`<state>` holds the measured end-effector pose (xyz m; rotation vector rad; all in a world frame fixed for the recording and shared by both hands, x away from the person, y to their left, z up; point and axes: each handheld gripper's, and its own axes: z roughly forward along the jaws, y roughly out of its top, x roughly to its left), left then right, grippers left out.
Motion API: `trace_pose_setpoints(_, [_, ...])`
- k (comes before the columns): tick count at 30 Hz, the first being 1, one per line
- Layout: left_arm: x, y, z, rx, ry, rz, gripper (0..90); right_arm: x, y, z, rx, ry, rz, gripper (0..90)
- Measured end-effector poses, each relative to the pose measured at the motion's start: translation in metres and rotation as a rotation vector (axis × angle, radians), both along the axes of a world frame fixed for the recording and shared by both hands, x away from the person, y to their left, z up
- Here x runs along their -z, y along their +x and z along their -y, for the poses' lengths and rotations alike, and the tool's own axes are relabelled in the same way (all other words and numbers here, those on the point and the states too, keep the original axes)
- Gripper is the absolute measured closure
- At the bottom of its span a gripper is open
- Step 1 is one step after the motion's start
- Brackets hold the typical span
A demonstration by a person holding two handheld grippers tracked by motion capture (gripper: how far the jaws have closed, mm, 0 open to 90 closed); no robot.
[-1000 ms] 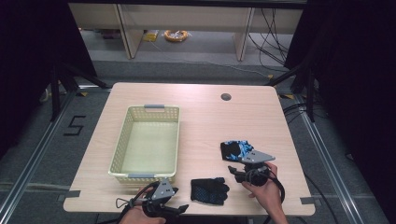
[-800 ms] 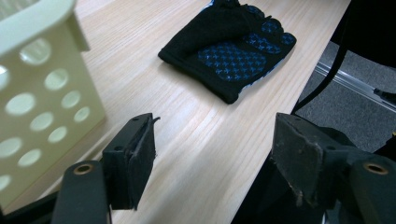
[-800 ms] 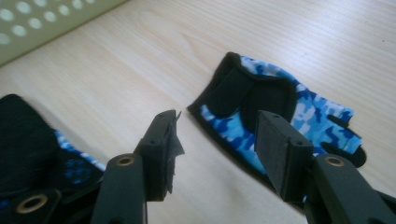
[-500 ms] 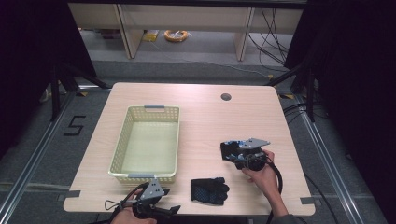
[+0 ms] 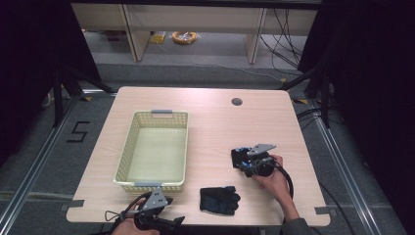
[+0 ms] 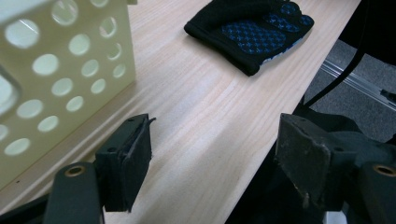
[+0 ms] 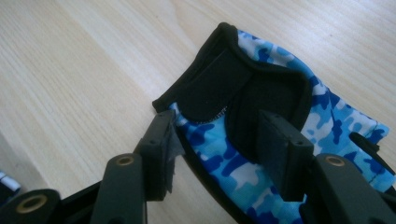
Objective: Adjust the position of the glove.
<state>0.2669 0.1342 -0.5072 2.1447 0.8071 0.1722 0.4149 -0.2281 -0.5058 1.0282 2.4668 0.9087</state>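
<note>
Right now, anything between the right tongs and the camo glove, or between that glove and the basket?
Nothing visible. The right tongs already straddle the camo glove at its cuff, jaws apart. Between it and the basket lies bare table; the black glove sits nearer the front edge, off that line.

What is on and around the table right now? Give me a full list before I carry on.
Camouflage glove: 1, blue and white with black cuff, right side of table, between the right gripper's jaws.
Black glove: 1, black with blue dotted palm, near front edge, right of the basket.
Basket: 1, pale yellow, perforated, left half of table, nothing inside.
Table: 1, light wood, round dark hole near far right corner.
Cable coil: 1, orange-yellow, on floor beyond table.
Left gripper: black, jaws open over bare table at front edge.
Right gripper: black, jaws around the camouflage glove's cuff; grip not clear.
Hands: 2, bottom of the high view.
</note>
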Motion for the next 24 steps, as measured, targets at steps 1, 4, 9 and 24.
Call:
trace_pose_setpoints(1, [0.000,0.001,0.000,0.016,0.007,0.009,26.3,-0.001,0.001,0.002,-0.013,-0.002,-0.003,52.5])
trace_pose_setpoints(4, [0.001,0.002,-0.001,0.023,0.034,0.016,26.3,0.000,0.002,0.003,-0.007,0.025,0.000,60.1])
trace_pose_setpoints(9, [0.003,0.000,0.002,0.006,0.008,-0.012,26.6,0.001,0.003,0.007,-0.026,0.073,0.003,78.5])
trace_pose_setpoints(24, [0.003,-0.001,0.003,0.046,0.024,-0.005,27.1,-0.022,-0.003,0.008,-0.057,0.063,0.046,85.4])
